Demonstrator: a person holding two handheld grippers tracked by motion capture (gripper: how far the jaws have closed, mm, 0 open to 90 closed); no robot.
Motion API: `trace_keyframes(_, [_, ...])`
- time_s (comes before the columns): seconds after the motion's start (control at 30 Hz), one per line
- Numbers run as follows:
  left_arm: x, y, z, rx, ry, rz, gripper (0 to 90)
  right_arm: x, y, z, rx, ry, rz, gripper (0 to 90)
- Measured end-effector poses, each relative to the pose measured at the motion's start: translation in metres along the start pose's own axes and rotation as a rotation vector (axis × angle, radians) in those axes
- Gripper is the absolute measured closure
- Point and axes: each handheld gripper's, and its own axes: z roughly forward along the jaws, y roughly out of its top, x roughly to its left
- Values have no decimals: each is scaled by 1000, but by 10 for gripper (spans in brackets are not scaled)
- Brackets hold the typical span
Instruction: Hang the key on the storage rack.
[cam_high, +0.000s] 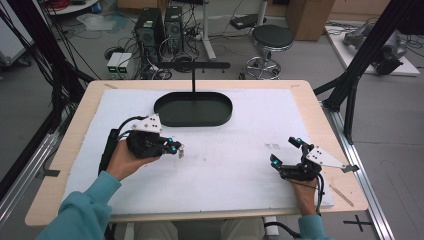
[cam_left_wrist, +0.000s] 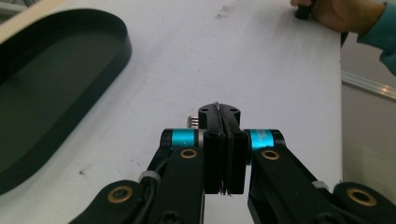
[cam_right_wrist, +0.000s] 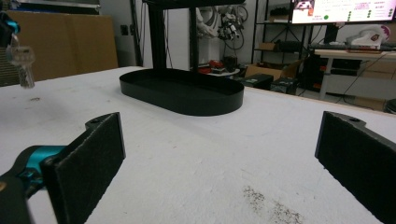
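My left gripper (cam_high: 176, 147) hovers over the white mat left of centre, shut on a small silver key (cam_high: 181, 152) that hangs below its tips. In the left gripper view the pads (cam_left_wrist: 219, 112) press together with a thin sliver of metal (cam_left_wrist: 216, 104) between them. The key (cam_right_wrist: 21, 58) dangles at the top left of the right gripper view. A black oval tray (cam_high: 170, 117) with an upright post and crossbar (cam_high: 193, 75) sits at the back centre, just beyond the left gripper. My right gripper (cam_high: 284, 150) rests low at the right, open, with nothing between its pads (cam_right_wrist: 88, 161).
The white mat (cam_high: 225, 170) covers a wooden table (cam_high: 75, 120). A dark smudge (cam_high: 272, 146) marks the mat ahead of the right gripper. The tray's rim (cam_left_wrist: 126, 46) lies to the left in the left gripper view. A stool (cam_high: 272, 37) and computer towers (cam_high: 160, 25) stand beyond the table.
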Motion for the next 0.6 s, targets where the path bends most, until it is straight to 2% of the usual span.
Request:
trace_keyframes(0.07, [3,4,-3,-25,1,-9,884,0,0,0,-1,-1,0,7])
trace_keyframes(0.27, [13,23,-14,-51,31,3,884,0,0,0,0,0,2,7])
trace_keyframes(0.5, [31,47,-33,-96,73,-2,884,-1,0,0,-4,0,-6,7])
trace_keyframes(0.6, [40,58,-40,-97,97,2,884,-1,0,0,-5,1,-4,7])
